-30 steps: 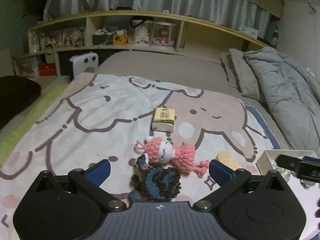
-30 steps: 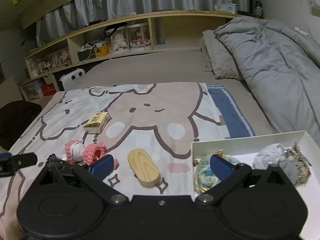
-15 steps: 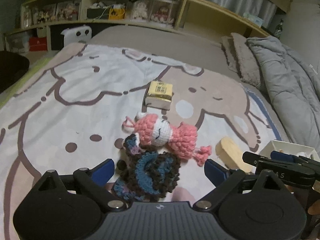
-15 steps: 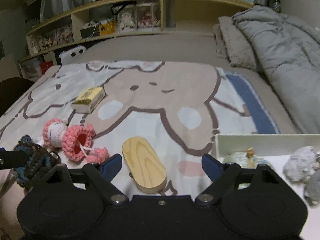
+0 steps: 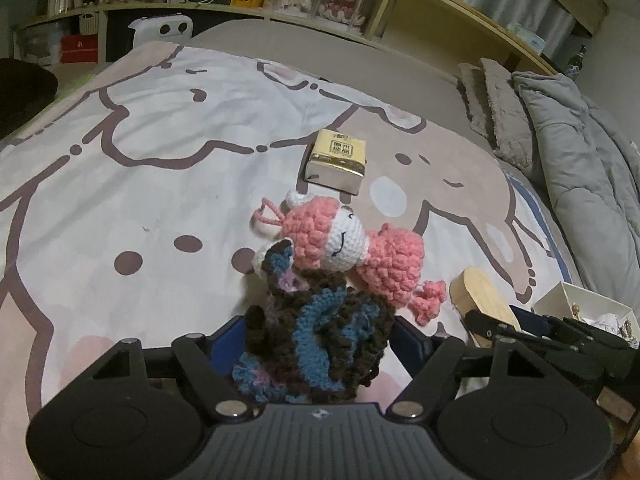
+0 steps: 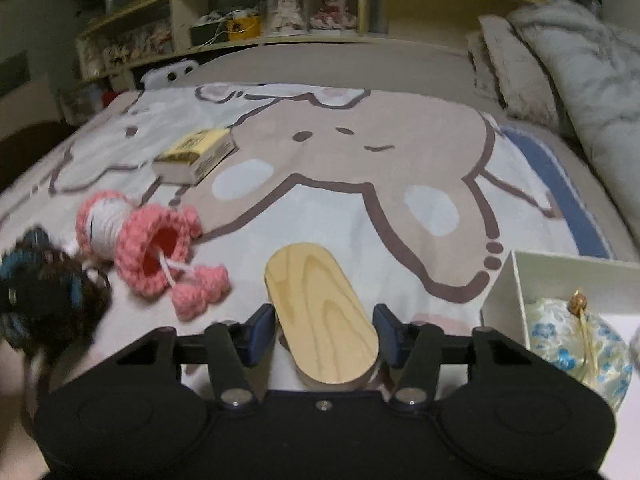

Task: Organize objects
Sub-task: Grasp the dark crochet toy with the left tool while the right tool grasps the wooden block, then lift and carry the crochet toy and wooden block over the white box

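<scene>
My left gripper (image 5: pixel 316 344) is closed around a dark brown and blue crochet toy (image 5: pixel 320 336), which also shows at the left of the right wrist view (image 6: pixel 44 304). A pink and white crochet doll (image 5: pixel 352 248) lies just beyond it on the bed (image 6: pixel 148 248). My right gripper (image 6: pixel 324 332) straddles an oval wooden block (image 6: pixel 320 316), jaws close beside it with small gaps. The block also shows in the left wrist view (image 5: pixel 480 296). A yellow box (image 5: pixel 336 160) lies farther back (image 6: pixel 196 156).
A white tray (image 6: pixel 508 292) at the right holds a floral pouch (image 6: pixel 572 336); it also shows in the left wrist view (image 5: pixel 560 300). A grey duvet (image 5: pixel 580 160) and pillows lie right. Shelves (image 5: pixel 280 0) run along the back.
Both grippers moved forward and down. The left jaws closed onto the dark crochet toy. The right jaws narrowed around the wooden block.
</scene>
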Demonstrator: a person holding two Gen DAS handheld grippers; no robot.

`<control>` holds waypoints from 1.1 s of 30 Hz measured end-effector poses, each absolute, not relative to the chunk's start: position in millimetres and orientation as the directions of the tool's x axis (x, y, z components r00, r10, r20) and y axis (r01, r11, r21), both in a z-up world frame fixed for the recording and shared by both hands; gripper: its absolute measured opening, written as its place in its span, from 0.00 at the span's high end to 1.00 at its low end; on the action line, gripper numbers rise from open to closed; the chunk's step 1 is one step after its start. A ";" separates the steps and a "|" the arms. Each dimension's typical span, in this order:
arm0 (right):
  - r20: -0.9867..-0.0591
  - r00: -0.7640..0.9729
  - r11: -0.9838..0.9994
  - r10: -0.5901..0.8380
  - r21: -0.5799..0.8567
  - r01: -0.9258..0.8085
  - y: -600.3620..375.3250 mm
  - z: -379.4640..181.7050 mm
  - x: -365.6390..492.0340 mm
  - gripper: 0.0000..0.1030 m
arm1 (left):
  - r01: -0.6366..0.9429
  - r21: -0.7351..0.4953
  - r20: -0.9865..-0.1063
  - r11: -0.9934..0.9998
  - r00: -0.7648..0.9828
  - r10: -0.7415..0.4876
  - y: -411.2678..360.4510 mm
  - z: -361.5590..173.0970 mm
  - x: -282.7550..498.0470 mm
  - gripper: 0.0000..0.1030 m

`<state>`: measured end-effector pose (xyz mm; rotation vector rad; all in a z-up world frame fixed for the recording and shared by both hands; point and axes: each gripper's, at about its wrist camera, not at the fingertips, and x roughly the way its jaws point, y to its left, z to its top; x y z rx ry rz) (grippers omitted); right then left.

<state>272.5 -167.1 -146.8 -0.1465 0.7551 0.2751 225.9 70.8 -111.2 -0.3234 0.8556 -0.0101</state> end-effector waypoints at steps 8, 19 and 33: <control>-0.762 0.612 0.959 0.211 0.042 -0.279 -177.5 -136.9 248.4 0.54 | -0.123 -0.320 -0.747 0.940 0.642 -0.170 73.6 -113.1 225.4 0.36; -0.827 0.507 0.953 0.245 0.111 -0.281 -181.1 -126.4 200.6 0.54 | -0.072 -0.335 -0.764 0.939 0.604 -0.226 61.9 -109.1 207.0 0.49; -0.837 0.453 0.926 0.307 0.152 -0.346 -177.6 -133.1 186.3 0.56 | -0.019 -0.240 -0.794 0.971 0.579 -0.185 40.5 -112.9 200.8 0.44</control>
